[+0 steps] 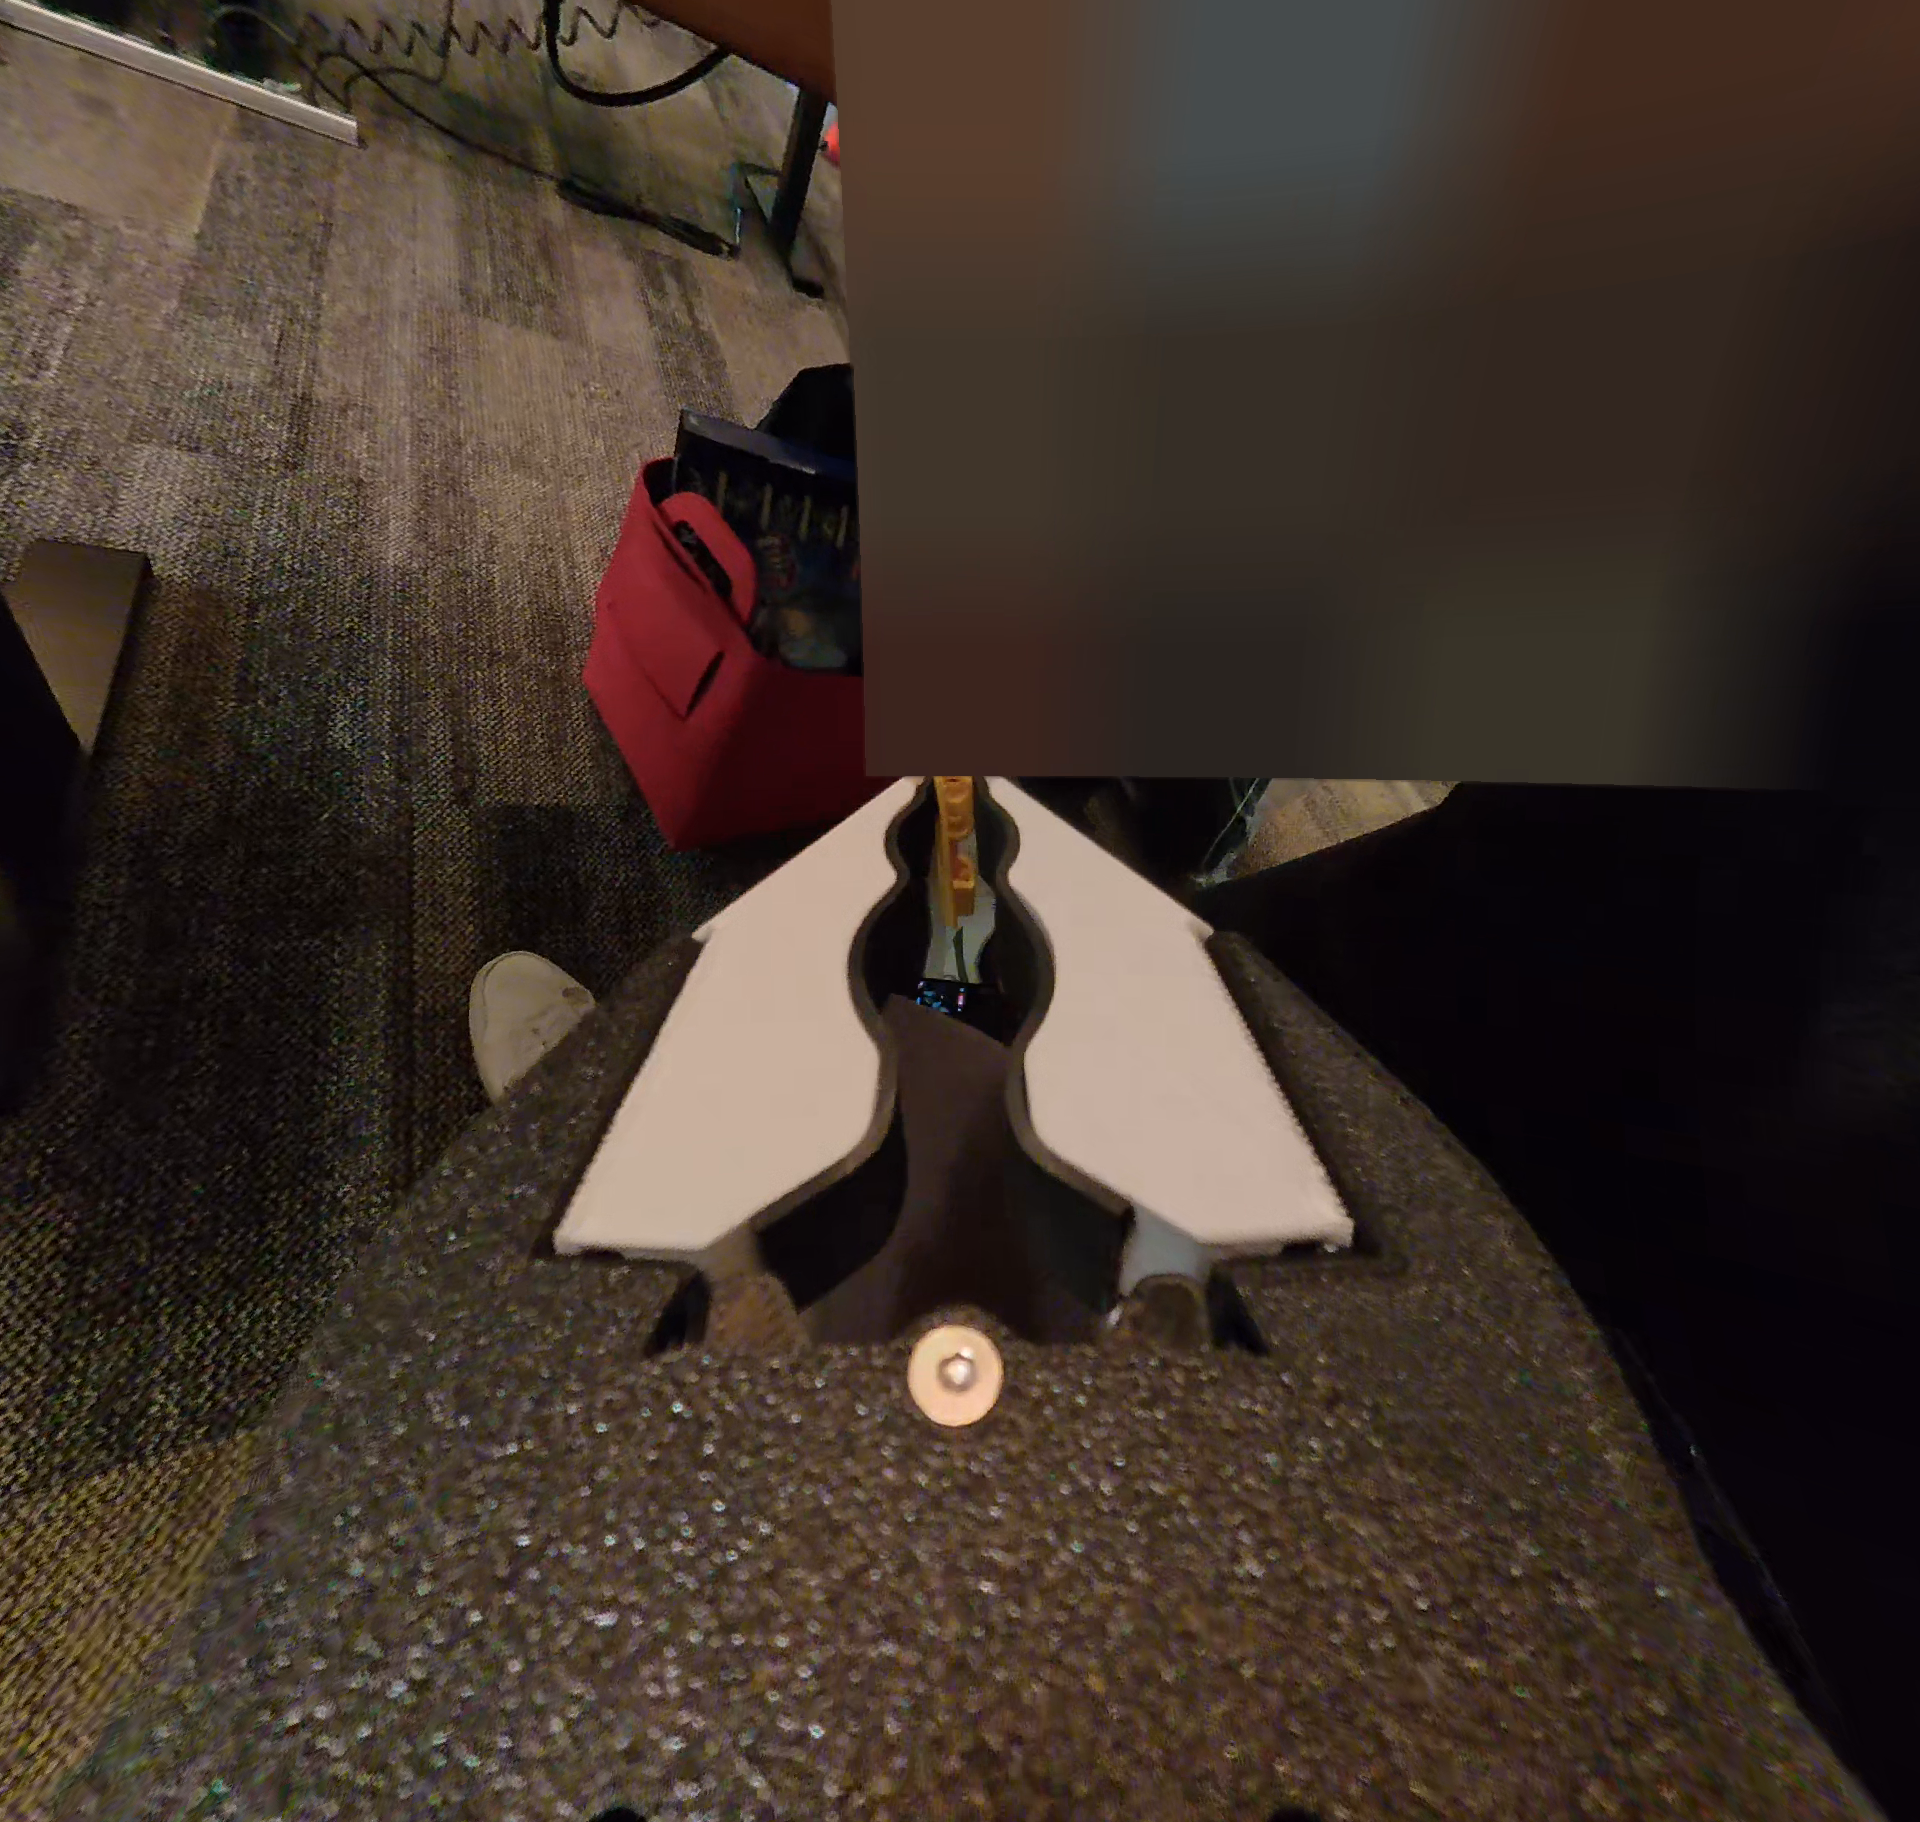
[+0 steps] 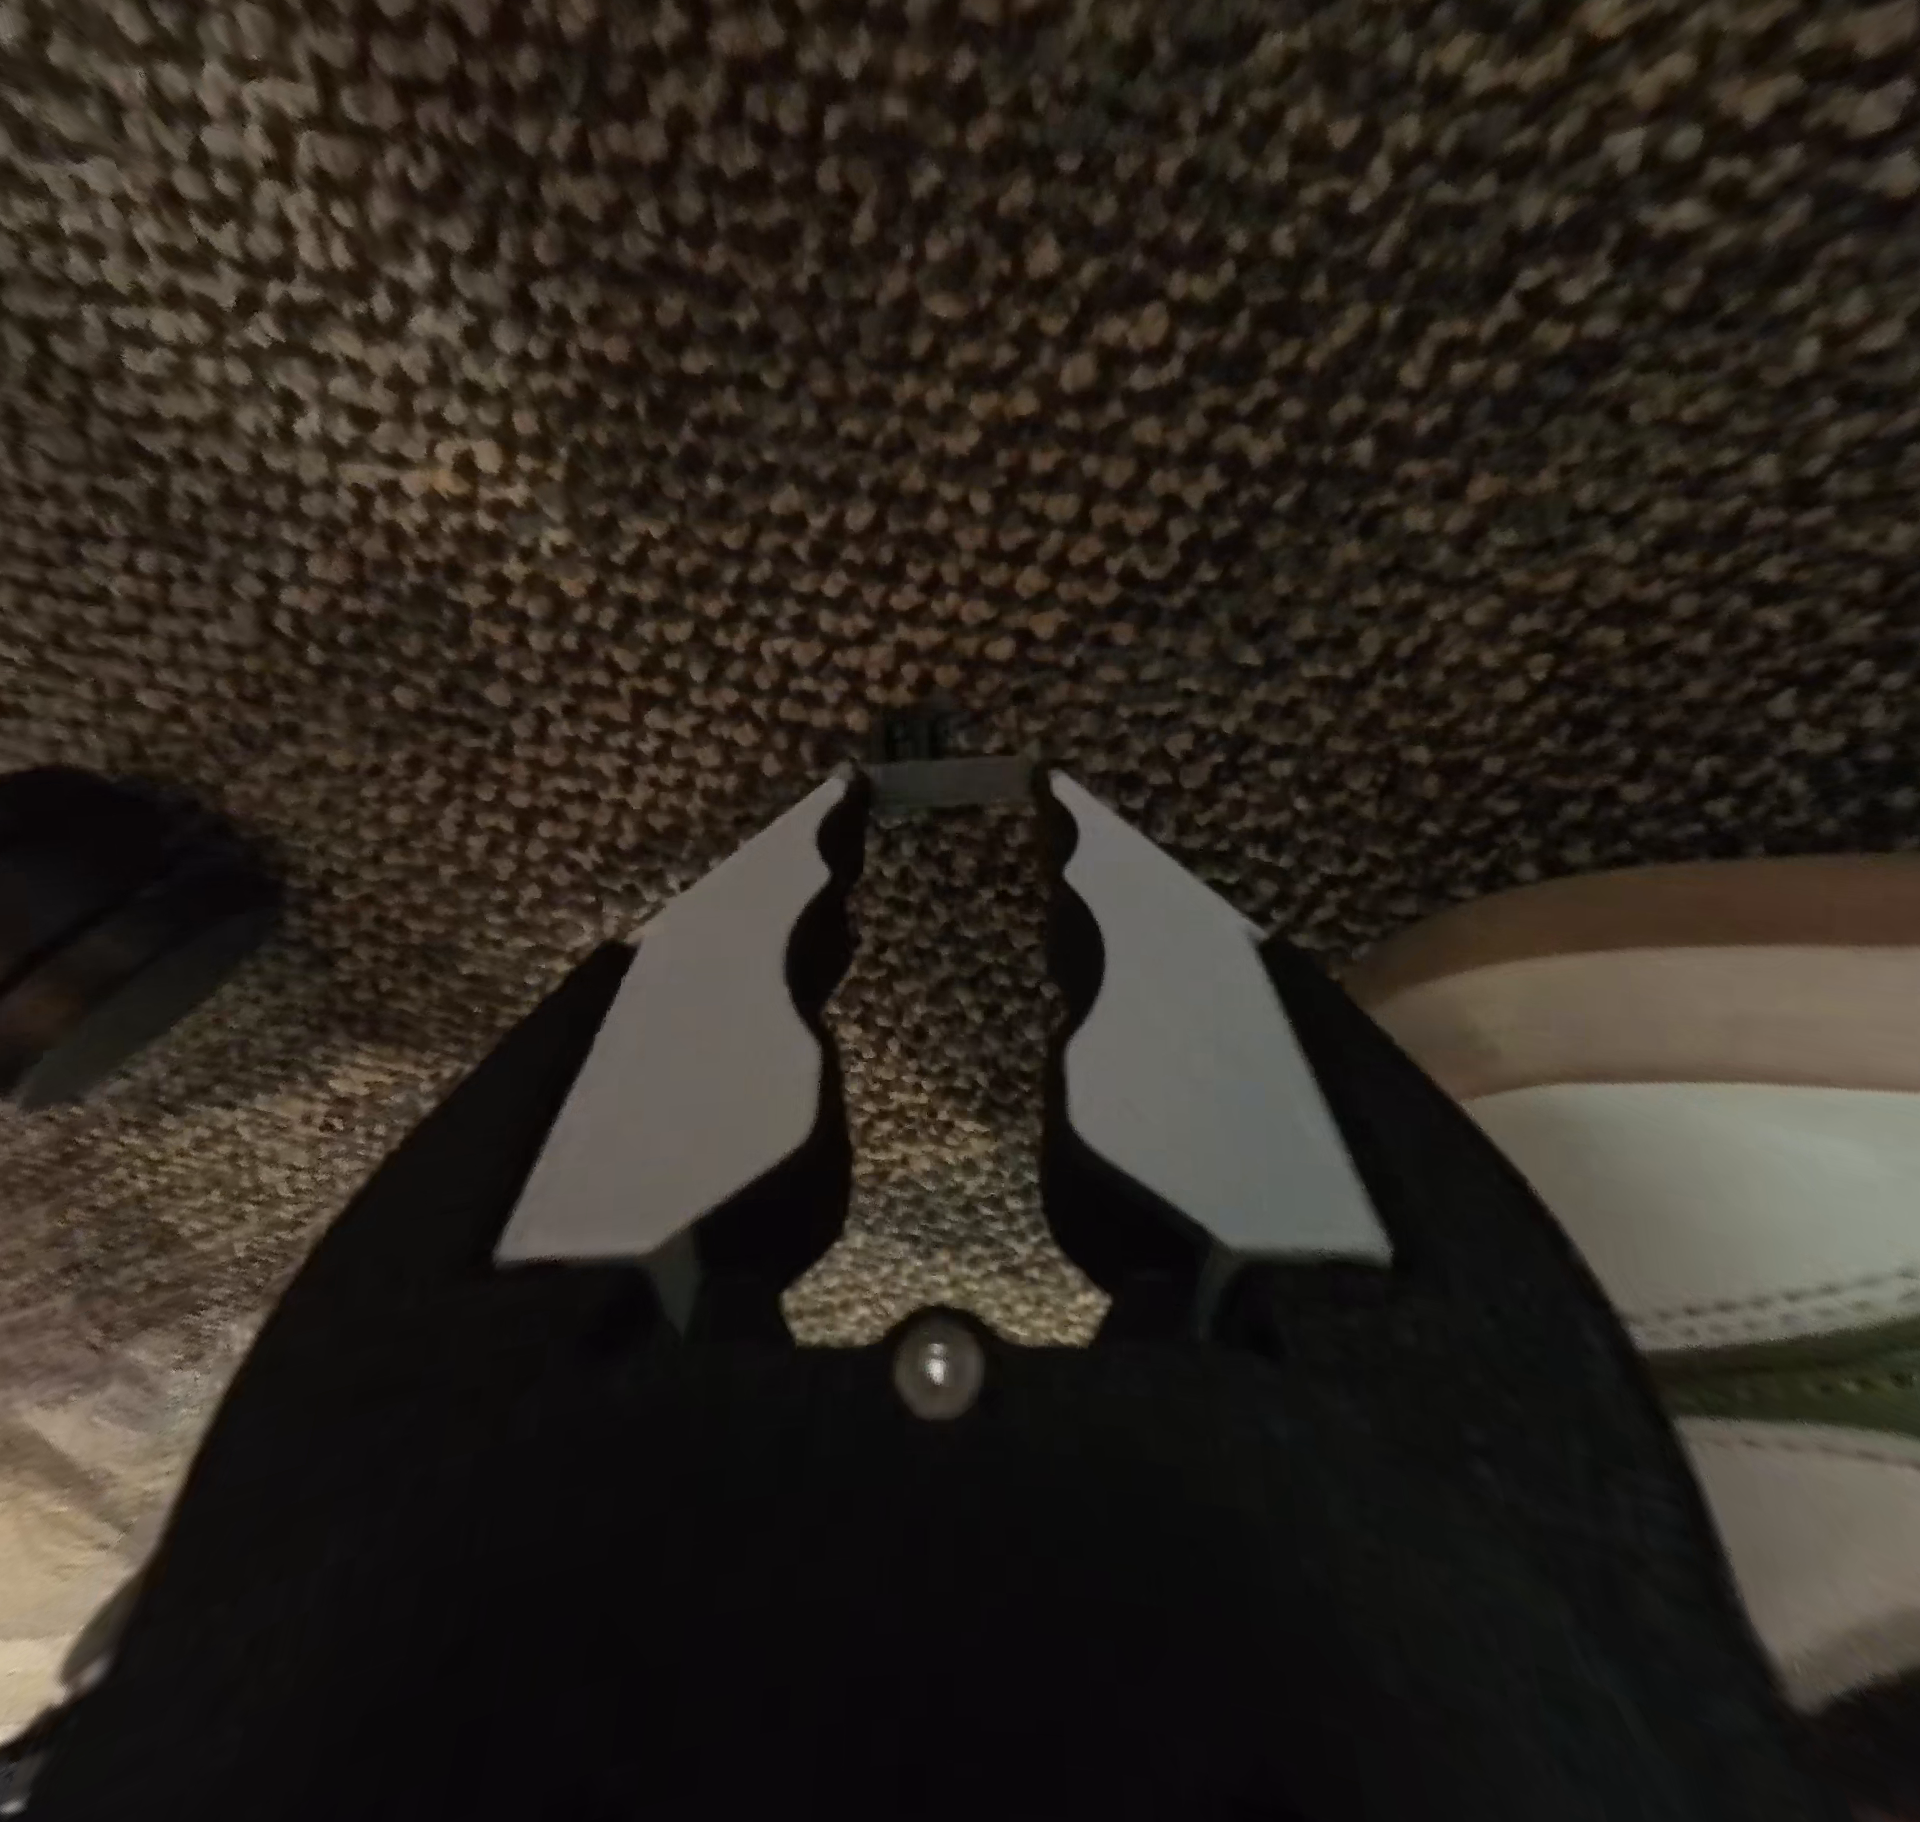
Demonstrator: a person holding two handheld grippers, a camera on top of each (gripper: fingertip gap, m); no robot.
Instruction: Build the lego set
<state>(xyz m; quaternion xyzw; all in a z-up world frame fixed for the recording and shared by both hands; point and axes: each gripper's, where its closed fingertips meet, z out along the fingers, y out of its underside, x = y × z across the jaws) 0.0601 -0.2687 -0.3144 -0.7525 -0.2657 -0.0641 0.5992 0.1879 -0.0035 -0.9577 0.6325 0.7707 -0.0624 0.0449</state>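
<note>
In the left wrist view my left gripper (image 1: 954,798) points down at the carpet, with its white fingers (image 1: 790,1024) nearly together. They are shut on a thin yellow plastic piece (image 1: 952,842) that stands between the pads. The very tips lie under a blurred patch. In the right wrist view my right gripper (image 2: 951,793) is low over the brown carpet (image 2: 935,318). Its white fingers (image 2: 727,1024) stand apart. A small dark grey block (image 2: 935,783) lies on the carpet and spans the gap between the two tips, touching both pads.
A red bag (image 1: 717,712) holding dark items stands on the carpet ahead of the left gripper. There is a white shoe (image 1: 525,1014) at its left, a cardboard box corner (image 1: 83,619) at far left, and table legs and cables (image 1: 582,37) at the back. Another white shoe (image 2: 1662,1201) lies right of the right gripper, and a dark object (image 2: 114,931) lies to its left.
</note>
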